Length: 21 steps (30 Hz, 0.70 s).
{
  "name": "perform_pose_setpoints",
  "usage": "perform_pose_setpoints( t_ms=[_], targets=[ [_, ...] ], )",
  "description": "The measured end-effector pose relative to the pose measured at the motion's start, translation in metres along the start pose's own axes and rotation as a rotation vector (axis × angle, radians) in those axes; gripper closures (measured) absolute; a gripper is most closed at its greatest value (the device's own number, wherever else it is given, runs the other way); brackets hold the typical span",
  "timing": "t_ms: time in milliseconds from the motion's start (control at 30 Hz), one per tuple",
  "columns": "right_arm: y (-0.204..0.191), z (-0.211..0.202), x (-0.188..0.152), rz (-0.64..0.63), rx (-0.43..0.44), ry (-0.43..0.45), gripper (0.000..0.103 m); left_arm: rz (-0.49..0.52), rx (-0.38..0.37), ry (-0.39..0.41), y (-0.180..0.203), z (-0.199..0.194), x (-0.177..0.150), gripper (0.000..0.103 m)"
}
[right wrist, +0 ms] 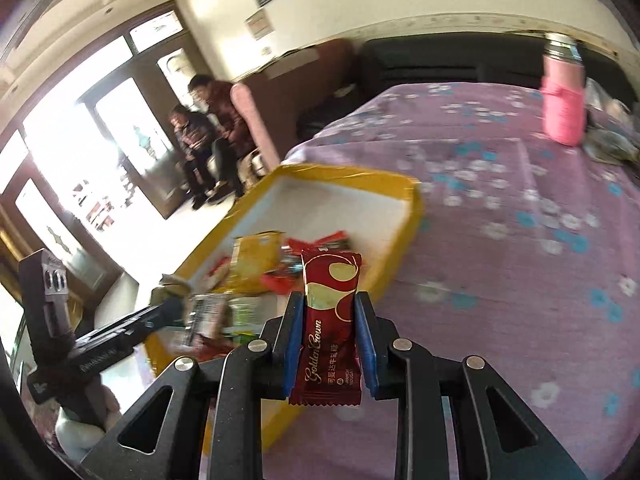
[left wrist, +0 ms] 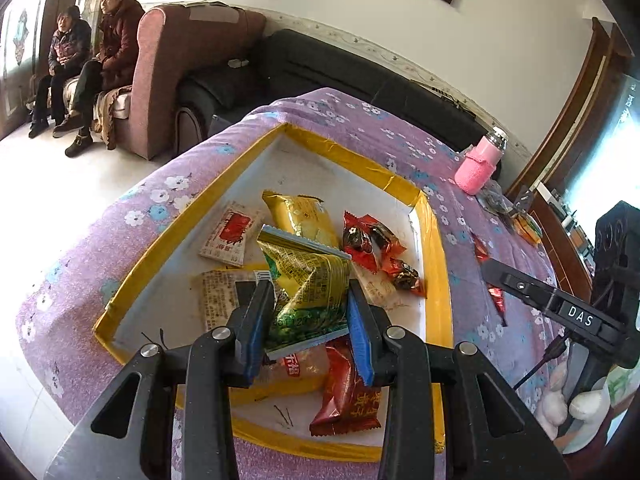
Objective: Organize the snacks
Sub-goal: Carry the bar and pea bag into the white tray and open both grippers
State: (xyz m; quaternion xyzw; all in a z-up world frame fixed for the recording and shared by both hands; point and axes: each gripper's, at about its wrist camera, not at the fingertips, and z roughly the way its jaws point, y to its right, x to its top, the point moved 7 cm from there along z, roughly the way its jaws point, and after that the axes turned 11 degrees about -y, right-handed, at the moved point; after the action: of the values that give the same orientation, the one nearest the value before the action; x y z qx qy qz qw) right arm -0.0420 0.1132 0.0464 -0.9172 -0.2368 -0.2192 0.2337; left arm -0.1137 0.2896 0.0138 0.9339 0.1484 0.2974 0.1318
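Well along, by the look of it. The yellow-rimmed tray [left wrist: 434, 248] already holds about 8 wrapped snacks lying loose on its white floor, and 2 more are on their way in.

The left gripper [left wrist: 308, 300] is clamped on a green and gold packet [left wrist: 310, 280], which it holds over the near part of the tray. The packet stands up out of the jaws, its long axis running forward and away from the tool, with one sealed end ahead of the fingertips and the other tucked back between the pads.

The right gripper [right wrist: 330, 316] is pinched narrow on a dark red candy bar [right wrist: 330, 320]. The bar's long axis also lies along the fingers; its crimped top pokes out beyond the tips and its tail sits low near the hinge. It hangs over the purple flowered cloth [right wrist: 520, 240], just right of the tray's near corner, not yet above the tray.

Left to do, as I judge it: set both down inside, then gather the few wrappers [left wrist: 496, 296] on the cloth to the right of the left tool. A pink bottle [left wrist: 478, 168] stands farther off.
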Motion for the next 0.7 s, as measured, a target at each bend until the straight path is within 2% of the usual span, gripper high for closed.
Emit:
perform_pose_setpoints(
  t_ms=[133, 200, 400, 533, 700],
  targets=[
    [-0.026, 0.018, 0.002, -0.043, 0.009, -0.032, 0.077, 0.028, 0.055, 0.020, 0.005, -0.001, 0.005, 0.069],
    [-0.036, 0.028, 0.003, -0.063, 0.006, -0.052, 0.077, 0.052, 0.108, 0.039, 0.009, -0.001, 0.008, 0.069],
    [-0.047, 0.052, 0.003, -0.079, -0.007, -0.088, 0.077, 0.095, 0.198, 0.071, 0.012, -0.004, 0.013, 0.069],
    [-0.048, 0.060, 0.004, -0.078, -0.015, -0.099, 0.077, 0.101, 0.233, 0.082, 0.006, -0.005, 0.015, 0.069],
    [-0.047, 0.064, 0.007, -0.068, -0.011, -0.100, 0.077, 0.100, 0.236, 0.075, 0.003, -0.002, 0.016, 0.069]
  ],
)
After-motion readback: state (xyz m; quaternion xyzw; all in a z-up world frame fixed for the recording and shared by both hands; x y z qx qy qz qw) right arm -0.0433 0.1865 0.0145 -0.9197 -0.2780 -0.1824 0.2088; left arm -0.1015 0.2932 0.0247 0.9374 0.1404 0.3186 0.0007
